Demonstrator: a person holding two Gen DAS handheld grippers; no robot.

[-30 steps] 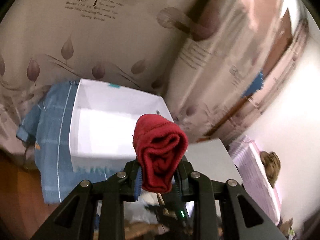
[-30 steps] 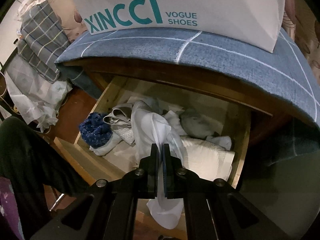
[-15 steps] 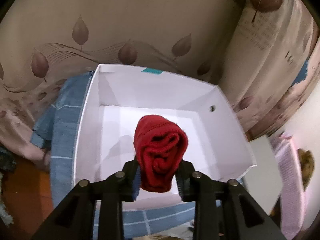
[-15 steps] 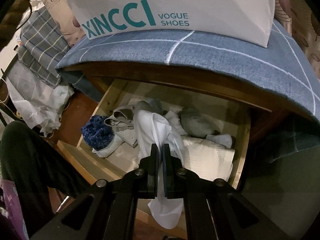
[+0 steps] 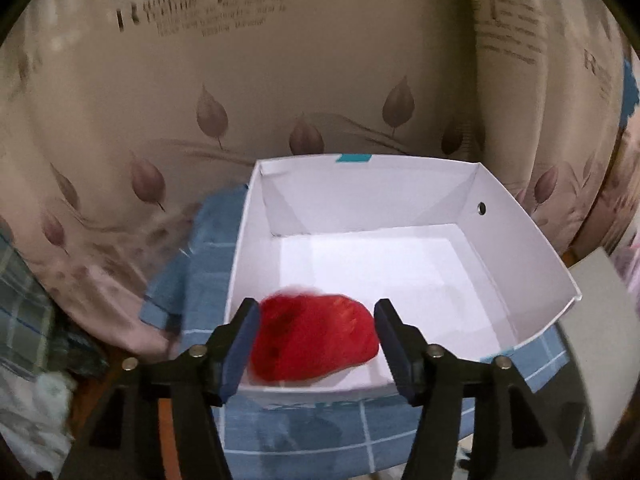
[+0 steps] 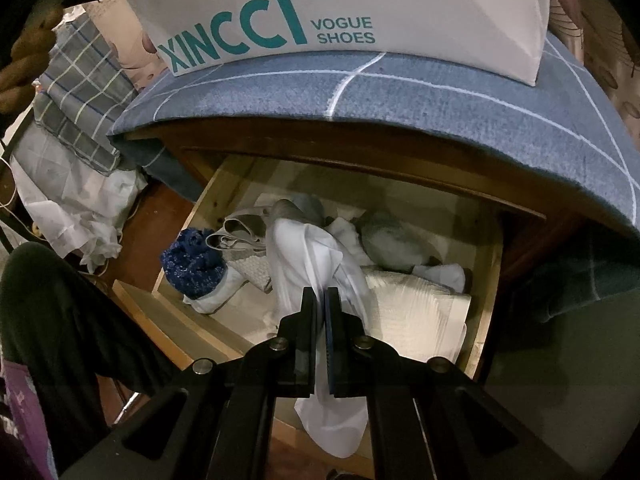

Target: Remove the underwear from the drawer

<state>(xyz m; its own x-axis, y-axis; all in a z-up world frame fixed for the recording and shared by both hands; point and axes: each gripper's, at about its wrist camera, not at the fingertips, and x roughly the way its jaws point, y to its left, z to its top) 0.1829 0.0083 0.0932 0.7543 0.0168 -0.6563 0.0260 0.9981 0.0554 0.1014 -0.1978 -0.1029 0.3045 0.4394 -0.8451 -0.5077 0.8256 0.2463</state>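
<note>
In the left wrist view my left gripper [image 5: 316, 334] hangs over the near edge of a white shoe box [image 5: 520, 240]. Its jaws are opening, and the rolled red underwear [image 5: 316, 340] sits blurred between them, free of the pads, dropping into the box. In the right wrist view my right gripper [image 6: 320, 332] is shut on a white cloth garment [image 6: 308, 260] that trails up out of the open wooden drawer [image 6: 484, 304]. The drawer also holds a blue knitted roll [image 6: 192, 264], grey pieces [image 6: 384, 244] and folded white items [image 6: 416, 312].
The shoe box [image 6: 360, 12] stands on a blue checked cloth [image 6: 440, 108] over the cabinet top, against a leaf-patterned curtain [image 5: 200, 100]. Plaid fabric [image 6: 80, 92] and crumpled white plastic [image 6: 68, 216] lie left of the drawer. A person's dark-clothed leg [image 6: 52, 320] is at lower left.
The left gripper tipped down over the shoe box and its jaws spread, letting go of the red underwear, which now falls. The right gripper stayed shut on the white garment.
</note>
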